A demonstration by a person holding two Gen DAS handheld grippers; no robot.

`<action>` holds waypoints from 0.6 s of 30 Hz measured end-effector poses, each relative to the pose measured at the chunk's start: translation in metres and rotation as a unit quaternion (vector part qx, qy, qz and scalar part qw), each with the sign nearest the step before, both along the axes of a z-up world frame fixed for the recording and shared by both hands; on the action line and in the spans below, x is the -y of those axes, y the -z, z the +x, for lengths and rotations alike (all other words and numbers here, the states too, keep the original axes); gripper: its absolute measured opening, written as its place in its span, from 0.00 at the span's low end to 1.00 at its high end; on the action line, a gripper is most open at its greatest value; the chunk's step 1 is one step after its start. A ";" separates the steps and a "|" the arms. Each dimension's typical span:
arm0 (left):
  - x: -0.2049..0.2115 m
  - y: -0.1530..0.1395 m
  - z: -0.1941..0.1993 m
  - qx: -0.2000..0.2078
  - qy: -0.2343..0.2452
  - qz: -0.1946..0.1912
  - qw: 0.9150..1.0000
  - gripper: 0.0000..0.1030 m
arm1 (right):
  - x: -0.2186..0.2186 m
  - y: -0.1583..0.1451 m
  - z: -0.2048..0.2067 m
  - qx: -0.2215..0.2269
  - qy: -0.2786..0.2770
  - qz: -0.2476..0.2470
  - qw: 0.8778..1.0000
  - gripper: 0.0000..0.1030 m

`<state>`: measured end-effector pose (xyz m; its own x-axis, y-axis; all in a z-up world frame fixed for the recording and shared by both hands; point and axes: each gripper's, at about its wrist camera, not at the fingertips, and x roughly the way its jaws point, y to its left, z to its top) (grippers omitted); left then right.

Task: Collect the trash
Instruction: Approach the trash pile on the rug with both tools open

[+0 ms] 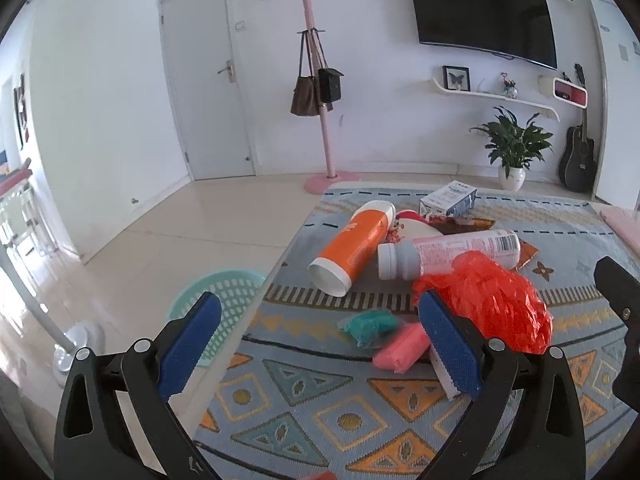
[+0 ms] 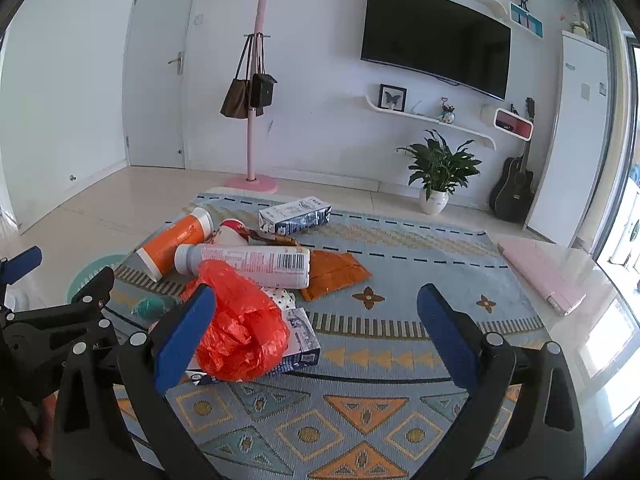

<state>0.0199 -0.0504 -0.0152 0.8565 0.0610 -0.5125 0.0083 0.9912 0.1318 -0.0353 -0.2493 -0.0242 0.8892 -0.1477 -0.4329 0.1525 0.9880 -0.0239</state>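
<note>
Trash lies in a pile on a patterned mat (image 1: 360, 400): an orange bottle (image 1: 354, 250), a white bottle with a barcode (image 1: 448, 254), a crumpled red plastic bag (image 1: 492, 300), a teal packet (image 1: 370, 326), a pink packet (image 1: 400, 348) and a blue-white carton (image 1: 448, 198). My left gripper (image 1: 320, 344) is open, low over the mat's left edge, its right finger beside the red bag and pink packet. My right gripper (image 2: 316, 340) is open above the mat, its left finger against the red bag (image 2: 240, 332). A second carton (image 2: 300, 340) lies under that bag.
A teal perforated basket (image 1: 224, 304) sits on the floor left of the mat. A pink flat case (image 2: 540, 276) lies at the table's right. Behind stand a pink coat rack (image 1: 320, 120), a potted plant (image 1: 512, 148) and a guitar (image 1: 578, 160).
</note>
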 end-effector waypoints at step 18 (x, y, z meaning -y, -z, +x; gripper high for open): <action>0.001 0.004 0.003 -0.009 0.008 -0.002 1.000 0.93 | 0.005 -0.001 -0.001 0.003 0.002 0.005 1.000 0.93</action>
<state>0.0225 -0.0512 -0.0190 0.8478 0.0455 -0.5284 0.0260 0.9916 0.1270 -0.0363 -0.2546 -0.0228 0.8914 -0.1465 -0.4289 0.1559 0.9877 -0.0133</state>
